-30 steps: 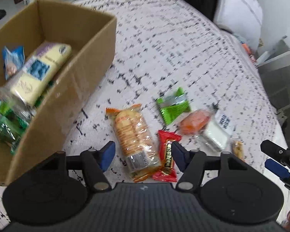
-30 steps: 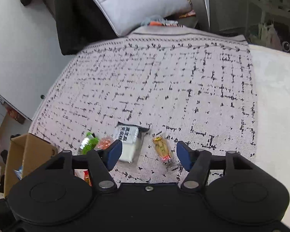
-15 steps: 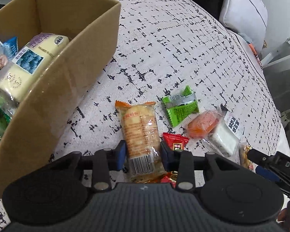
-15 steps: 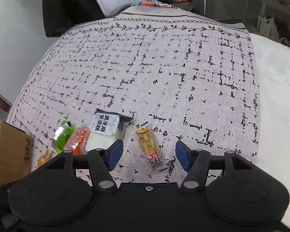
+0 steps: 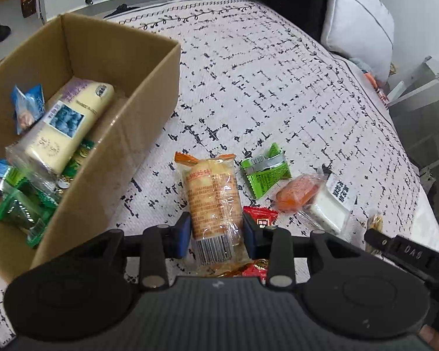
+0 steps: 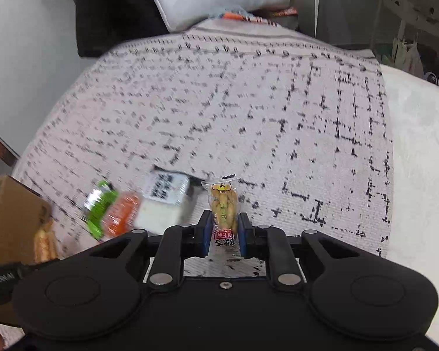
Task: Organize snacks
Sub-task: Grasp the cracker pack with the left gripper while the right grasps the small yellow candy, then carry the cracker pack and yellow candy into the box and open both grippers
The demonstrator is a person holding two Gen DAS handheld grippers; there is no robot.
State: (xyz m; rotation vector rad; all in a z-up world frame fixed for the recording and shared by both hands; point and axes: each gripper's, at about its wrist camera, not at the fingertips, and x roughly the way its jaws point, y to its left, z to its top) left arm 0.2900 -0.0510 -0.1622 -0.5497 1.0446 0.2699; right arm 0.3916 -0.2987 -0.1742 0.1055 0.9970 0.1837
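A: Left wrist view first. What has the left gripper (image 5: 216,234) got?

B: Blue pads pressed against both sides of the orange-ended biscuit pack (image 5: 212,201), clamped near its barcode end; the pack runs forward from the claw over the patterned bedspread (image 5: 278,87).

A: Around it?

B: Red wrapper (image 5: 260,218) just right of the right pad, partly under the pack. Ahead and right: green sachet (image 5: 265,172), then an orange packet (image 5: 297,193) touching a clear-wrapped white cake (image 5: 329,207). Cardboard box (image 5: 108,158) to the claw's left, already holding a long pale pack (image 5: 64,125), blue and green packets beside it.

A: Right wrist view?

B: Right gripper (image 6: 223,235) closed narrow on a small yellow snack packet (image 6: 223,204), which sticks out forward between the fingers. Left of the claw, blurred: white cake (image 6: 161,204), orange packet (image 6: 121,216), green sachet (image 6: 98,204). Box corner (image 6: 11,213) far left. Whether the yellow packet touches the bedspread (image 6: 248,102), cannot tell
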